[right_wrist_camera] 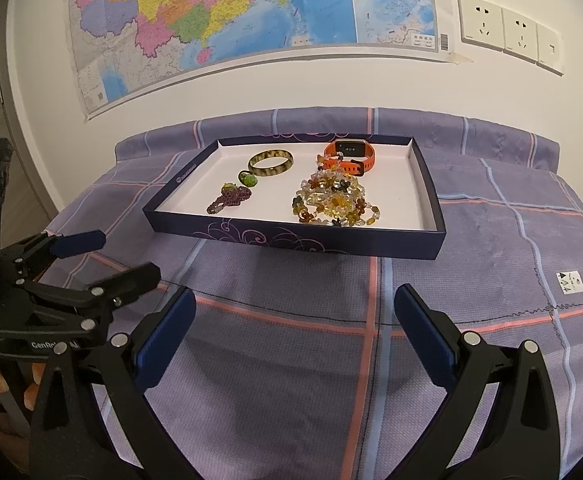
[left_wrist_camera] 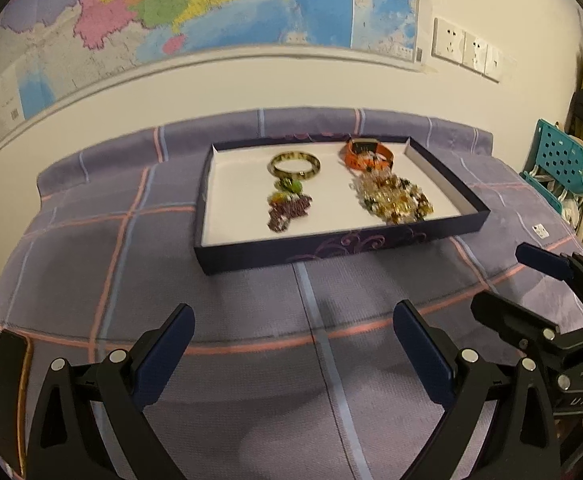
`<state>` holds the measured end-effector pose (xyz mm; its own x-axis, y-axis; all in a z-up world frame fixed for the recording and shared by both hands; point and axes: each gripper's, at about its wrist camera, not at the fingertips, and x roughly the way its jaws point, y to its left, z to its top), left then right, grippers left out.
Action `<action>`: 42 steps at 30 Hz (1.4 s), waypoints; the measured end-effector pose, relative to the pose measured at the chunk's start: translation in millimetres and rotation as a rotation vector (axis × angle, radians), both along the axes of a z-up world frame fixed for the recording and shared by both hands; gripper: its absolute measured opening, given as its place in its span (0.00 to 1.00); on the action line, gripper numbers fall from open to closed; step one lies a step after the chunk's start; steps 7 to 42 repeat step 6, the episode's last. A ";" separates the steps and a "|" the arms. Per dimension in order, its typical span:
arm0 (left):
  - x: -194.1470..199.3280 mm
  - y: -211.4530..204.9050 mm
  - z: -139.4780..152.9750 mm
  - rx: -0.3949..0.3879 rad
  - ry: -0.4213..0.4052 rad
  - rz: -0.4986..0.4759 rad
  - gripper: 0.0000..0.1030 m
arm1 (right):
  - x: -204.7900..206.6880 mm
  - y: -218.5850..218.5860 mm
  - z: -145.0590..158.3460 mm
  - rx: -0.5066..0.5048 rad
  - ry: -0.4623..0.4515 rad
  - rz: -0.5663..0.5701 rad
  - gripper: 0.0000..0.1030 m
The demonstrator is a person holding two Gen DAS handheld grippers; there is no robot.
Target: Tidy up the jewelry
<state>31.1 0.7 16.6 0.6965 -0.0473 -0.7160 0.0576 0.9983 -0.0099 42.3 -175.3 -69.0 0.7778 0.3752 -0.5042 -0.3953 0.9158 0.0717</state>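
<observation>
Lettering "GenRo…" shows on the left tongs [right_wrist_camera: 103, 258]; both left and right tongs [right_wrist_camera: 295, 334] gape empty above the checked worktop [right_wrist_camera: 491, 248]. Jewelry [right_wrist_camera: 333, 198] lies in the tray [right_wrist_camera: 291, 236].

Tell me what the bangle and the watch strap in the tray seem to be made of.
The bangle looks like glossy stone or resin: a rigid ring with mottled yellow-brown streaks and a slight shine. The watch strap looks like matte orange rubber or silicone, with punched holes. Neither material is certain.
</observation>
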 end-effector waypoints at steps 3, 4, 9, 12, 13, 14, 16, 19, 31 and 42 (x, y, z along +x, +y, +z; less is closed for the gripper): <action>2.8 2.8 -5.3 -0.020 0.034 -0.007 0.93 | 4.0 -11.5 2.0 -0.013 0.010 -0.009 0.95; 2.8 5.2 -6.3 -0.022 0.036 -0.003 0.93 | 9.0 -17.5 2.0 -0.035 0.023 -0.010 0.94; 3.5 11.7 -7.6 -0.018 0.037 0.006 0.93 | 18.8 -32.4 2.3 -0.102 0.014 -0.053 0.95; 3.5 11.7 -7.6 -0.018 0.037 0.006 0.93 | 18.8 -32.4 2.3 -0.102 0.014 -0.053 0.95; 3.5 11.7 -7.6 -0.018 0.037 0.006 0.93 | 18.8 -32.4 2.3 -0.102 0.014 -0.053 0.95; 3.5 11.7 -7.6 -0.018 0.037 0.006 0.93 | 18.8 -32.4 2.3 -0.102 0.014 -0.053 0.95; 3.5 11.7 -7.6 -0.018 0.037 0.006 0.93 | 18.8 -32.4 2.3 -0.102 0.014 -0.053 0.95; 3.5 11.7 -7.6 -0.018 0.037 0.006 0.93 | 18.8 -32.4 2.3 -0.102 0.014 -0.053 0.95; 3.5 11.7 -7.6 -0.018 0.037 0.006 0.93 | 18.8 -32.4 2.3 -0.102 0.014 -0.053 0.95; 3.5 11.7 -7.6 -0.018 0.037 0.006 0.93 | 18.8 -32.4 2.3 -0.102 0.014 -0.053 0.95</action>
